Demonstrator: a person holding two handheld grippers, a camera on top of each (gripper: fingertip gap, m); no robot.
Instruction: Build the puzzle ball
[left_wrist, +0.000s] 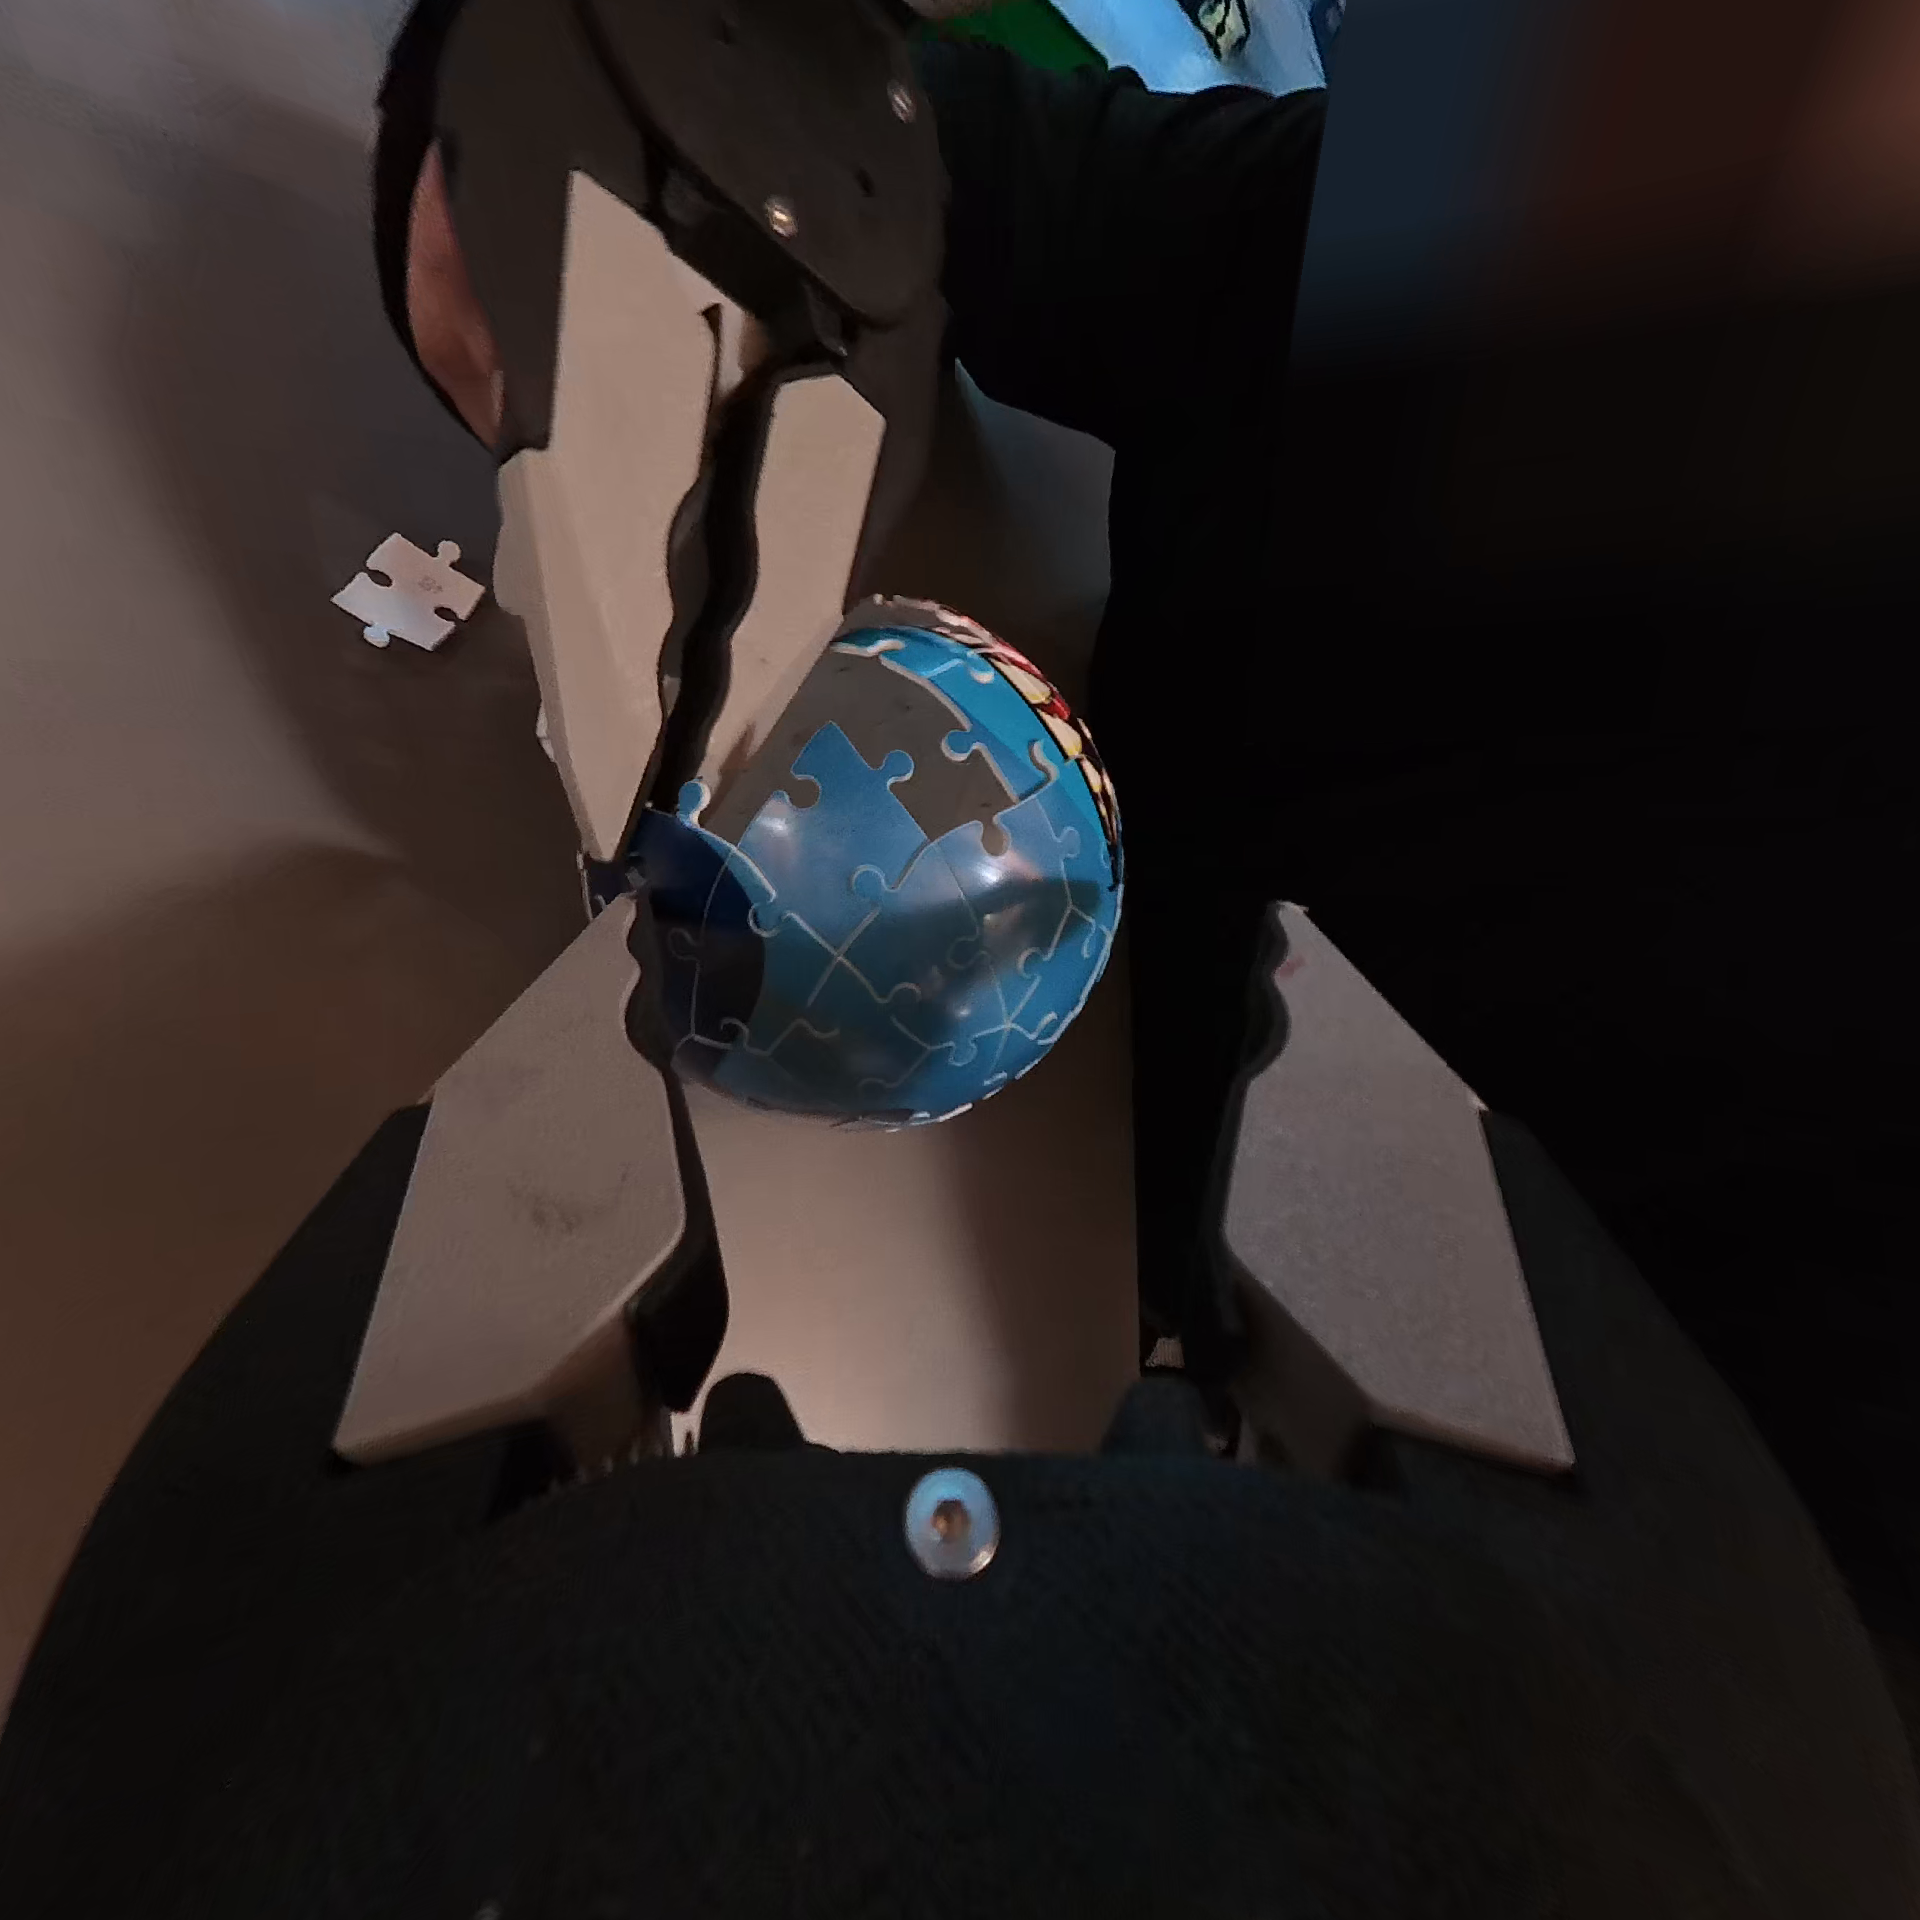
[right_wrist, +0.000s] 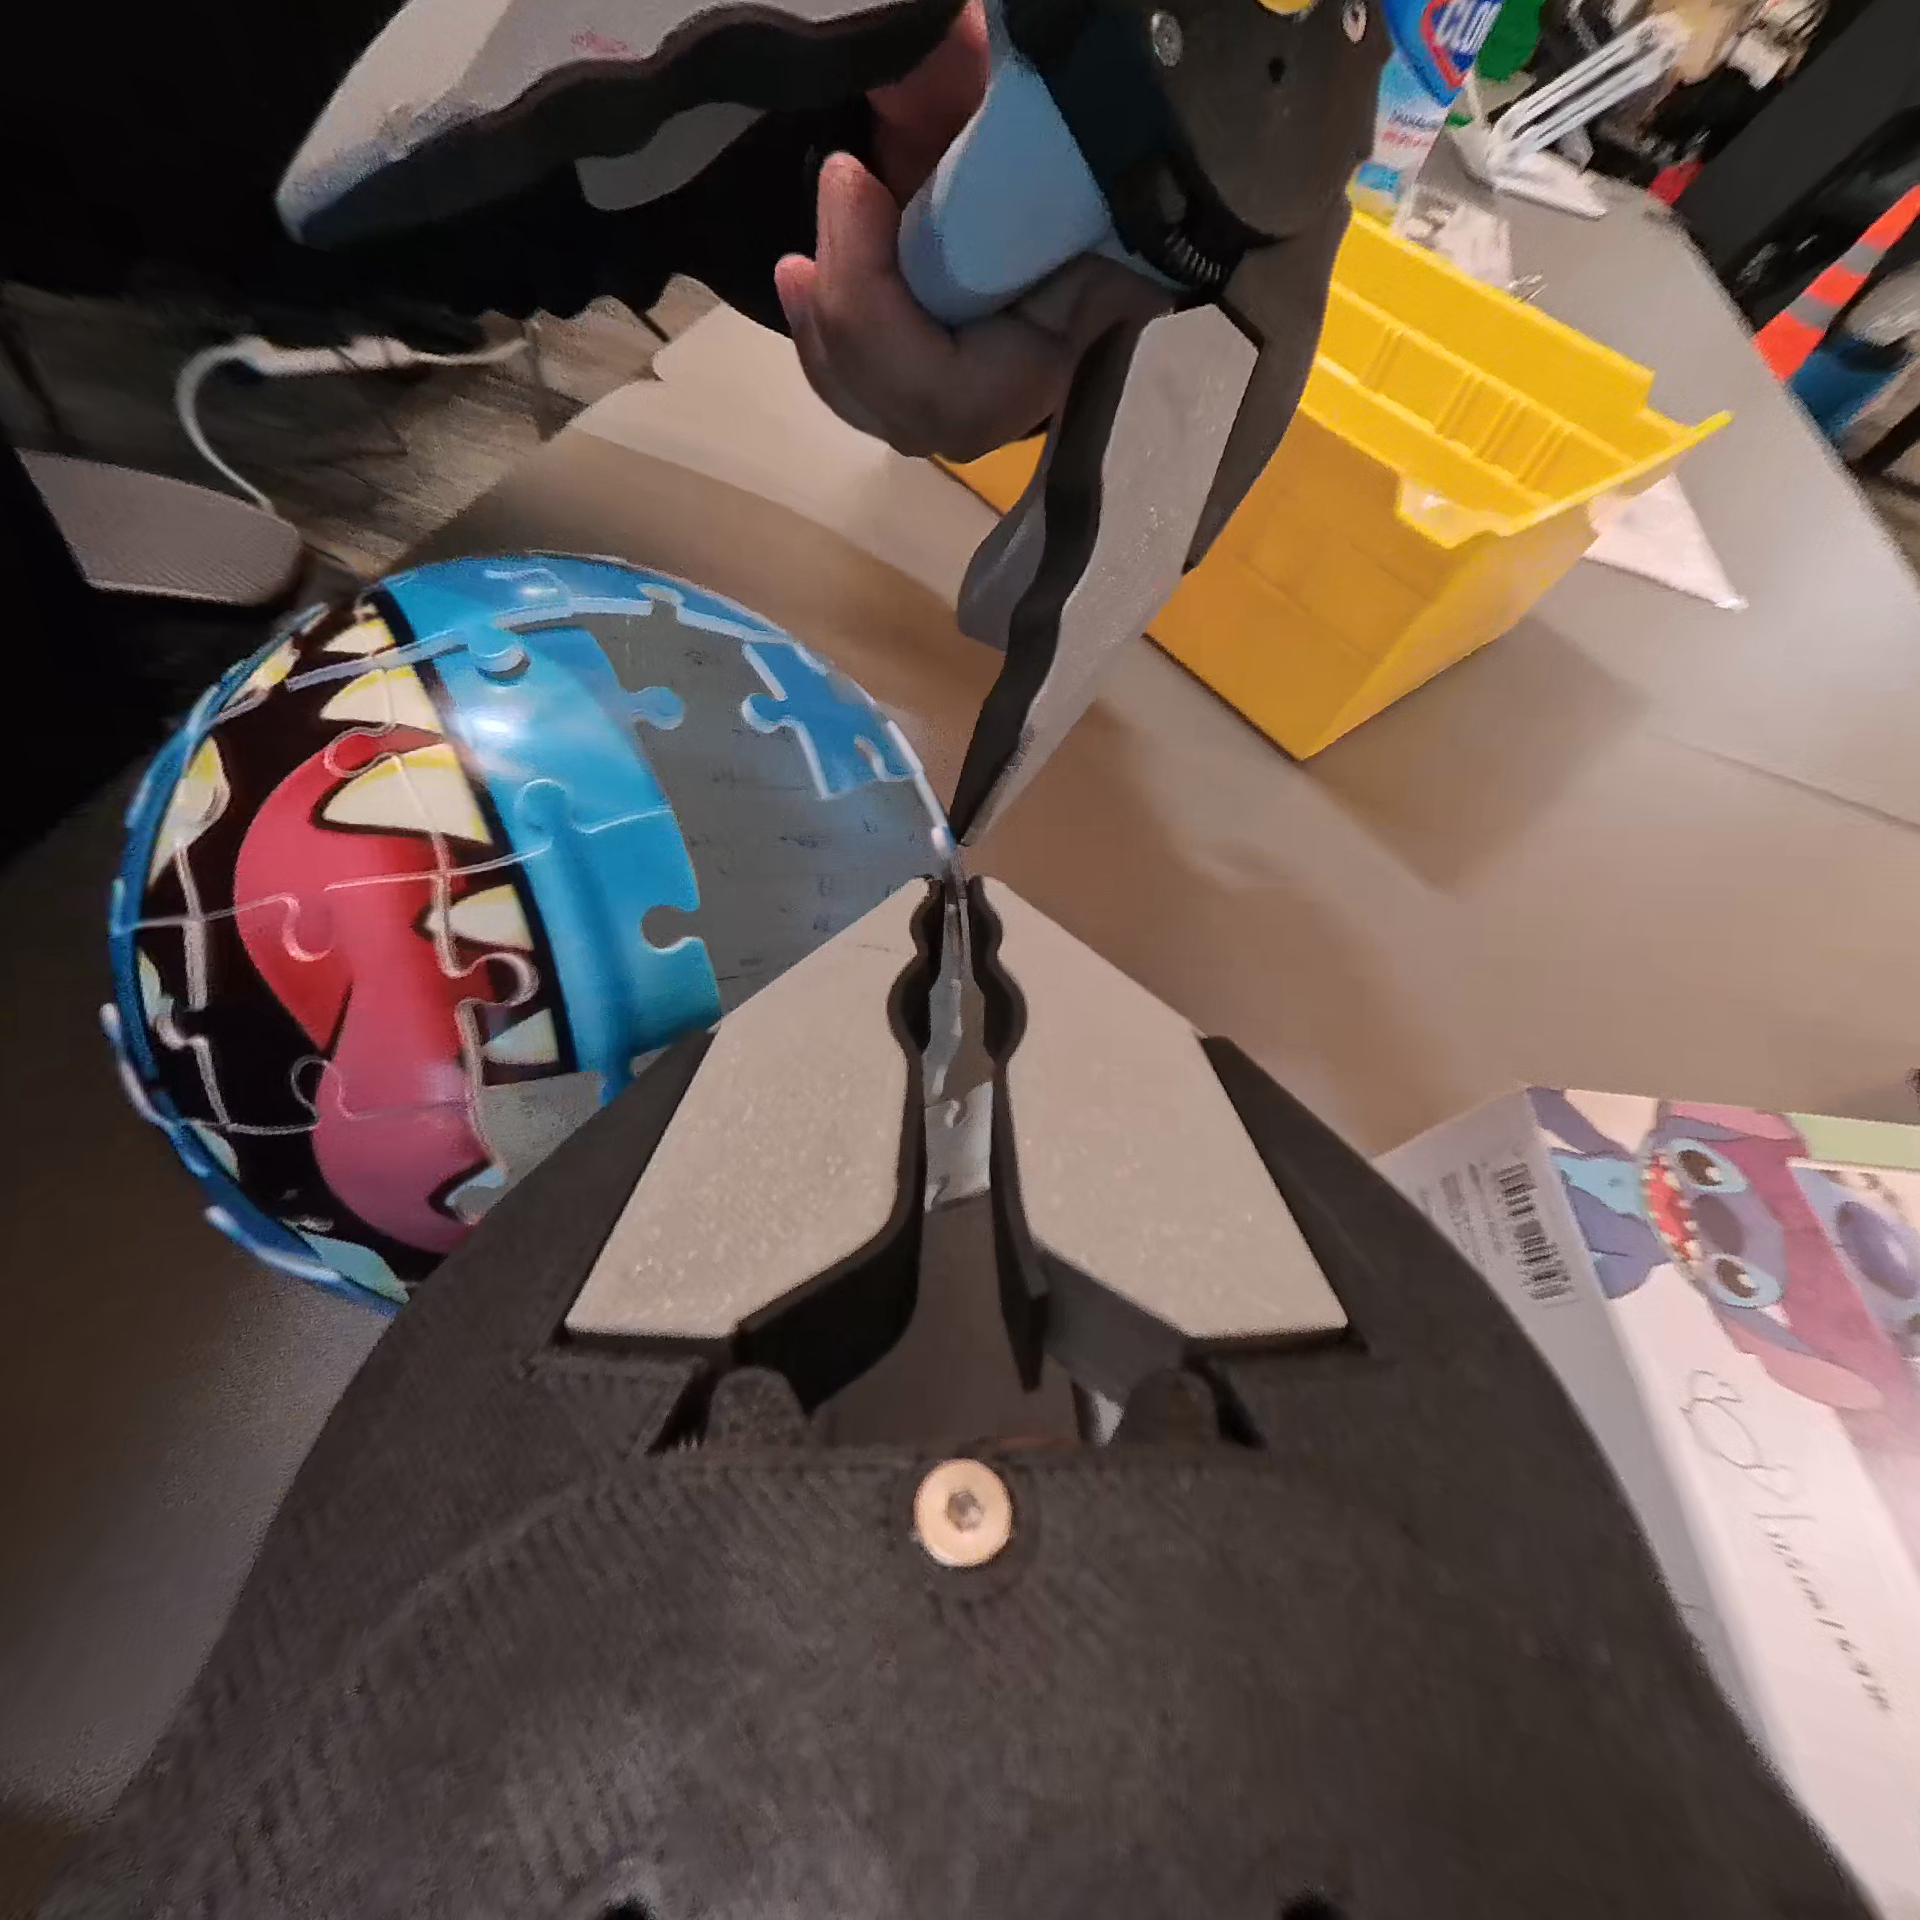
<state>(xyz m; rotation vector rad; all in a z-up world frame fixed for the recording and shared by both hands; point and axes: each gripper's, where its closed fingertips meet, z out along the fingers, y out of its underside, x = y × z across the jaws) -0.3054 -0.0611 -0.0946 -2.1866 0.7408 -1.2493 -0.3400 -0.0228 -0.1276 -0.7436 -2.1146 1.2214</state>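
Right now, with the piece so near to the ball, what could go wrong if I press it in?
1. The left gripper is open around the puzzle ball, not clamping it, so the ball may roll away under a push.
2. The right gripper holds the puzzle piece deep between its fingers, so the piece may twist instead of seating in the grey gap.
3. Both grippers' tips nearly meet there and may collide.

A tan table (right_wrist: 1455, 935) — yellow bin (right_wrist: 1403, 540), printed box (right_wrist: 1714, 1299), loose piece (left_wrist: 408, 592).

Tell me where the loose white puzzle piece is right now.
In the left wrist view, the loose white puzzle piece lies on the table at upper left, beside the right gripper.
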